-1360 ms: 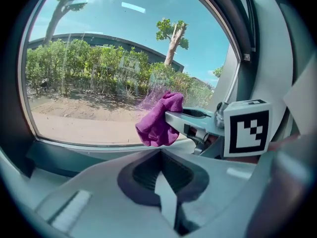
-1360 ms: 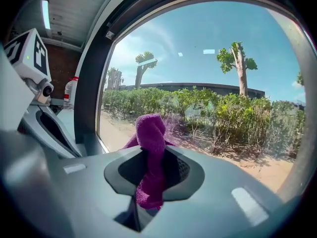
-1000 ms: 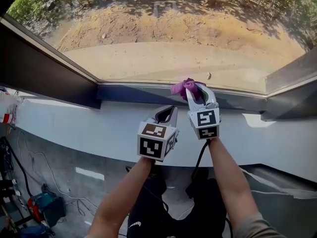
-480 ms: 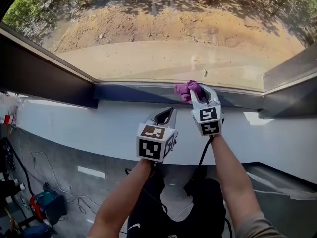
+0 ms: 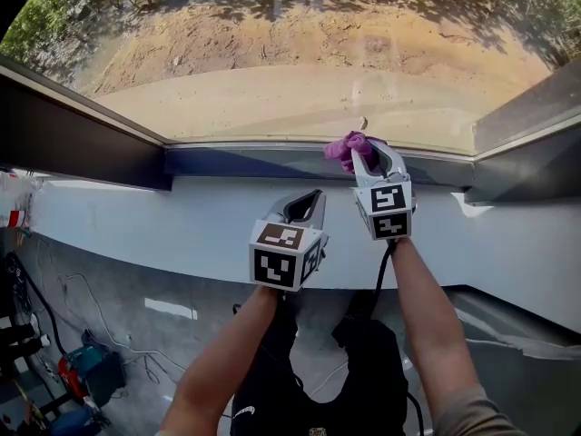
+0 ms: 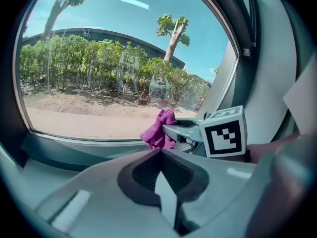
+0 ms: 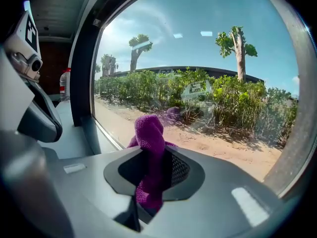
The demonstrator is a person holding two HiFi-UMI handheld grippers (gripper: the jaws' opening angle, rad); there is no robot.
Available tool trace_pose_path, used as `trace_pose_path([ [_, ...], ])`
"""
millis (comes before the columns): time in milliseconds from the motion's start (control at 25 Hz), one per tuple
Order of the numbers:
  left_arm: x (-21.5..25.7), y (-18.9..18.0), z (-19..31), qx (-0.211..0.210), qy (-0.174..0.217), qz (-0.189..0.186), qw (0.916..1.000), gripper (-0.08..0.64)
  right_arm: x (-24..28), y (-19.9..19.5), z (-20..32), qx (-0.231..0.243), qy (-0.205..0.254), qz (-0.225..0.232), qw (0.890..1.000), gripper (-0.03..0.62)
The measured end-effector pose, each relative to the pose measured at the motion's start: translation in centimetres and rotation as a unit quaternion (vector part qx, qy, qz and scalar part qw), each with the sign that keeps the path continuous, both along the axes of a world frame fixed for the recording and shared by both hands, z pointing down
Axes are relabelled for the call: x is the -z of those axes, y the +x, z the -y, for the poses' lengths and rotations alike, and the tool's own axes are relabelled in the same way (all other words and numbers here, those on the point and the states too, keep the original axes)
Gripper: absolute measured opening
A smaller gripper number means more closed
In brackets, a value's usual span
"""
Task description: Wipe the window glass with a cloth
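Head view: left hand-held gripper (image 5: 304, 209) hung closed and empty over the white sill (image 5: 136, 221), apart from the glass (image 5: 300, 53).
Right hand-held gripper (image 5: 365, 150): clamped on the cloth (image 5: 342, 148), which sat at the pane's bottom edge, seemingly touching it.
Progress: wiping looked begun low on the pane. No cleaned patch could be told, so most seemed left.
Materials: cloth purple, knitted, softly bunched; glass smooth and clear; sill flat, matte.
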State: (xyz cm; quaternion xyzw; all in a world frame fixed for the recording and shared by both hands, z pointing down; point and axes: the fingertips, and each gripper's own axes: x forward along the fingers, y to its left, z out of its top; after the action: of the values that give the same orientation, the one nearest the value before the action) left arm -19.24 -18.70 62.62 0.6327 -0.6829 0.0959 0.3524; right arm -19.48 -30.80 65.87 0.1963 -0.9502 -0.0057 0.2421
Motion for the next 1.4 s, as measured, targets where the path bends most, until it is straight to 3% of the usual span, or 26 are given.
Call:
trace_pose_path([
  [560, 9.1, 1.0, 0.2, 0.005, 0.022, 0.008, 0.9997, 0.000, 14.5, -0.3, -0.6, 0.013, 0.026, 0.052, 0.998, 0.098],
  [1080, 19.2, 2.4, -0.1, -0.013, 0.039, 0.023, 0.9989, 0.000, 29.2, 0.4, -0.9, -0.005, 0.032, 0.094, 0.995, 0.100],
  [1400, 24.9, 2.6, 0.6, -0.023, 0.061, 0.036, 0.9973, 0.000, 38.4, 0.4, -1.0, -0.008, 0.048, 0.145, 0.988, 0.100],
])
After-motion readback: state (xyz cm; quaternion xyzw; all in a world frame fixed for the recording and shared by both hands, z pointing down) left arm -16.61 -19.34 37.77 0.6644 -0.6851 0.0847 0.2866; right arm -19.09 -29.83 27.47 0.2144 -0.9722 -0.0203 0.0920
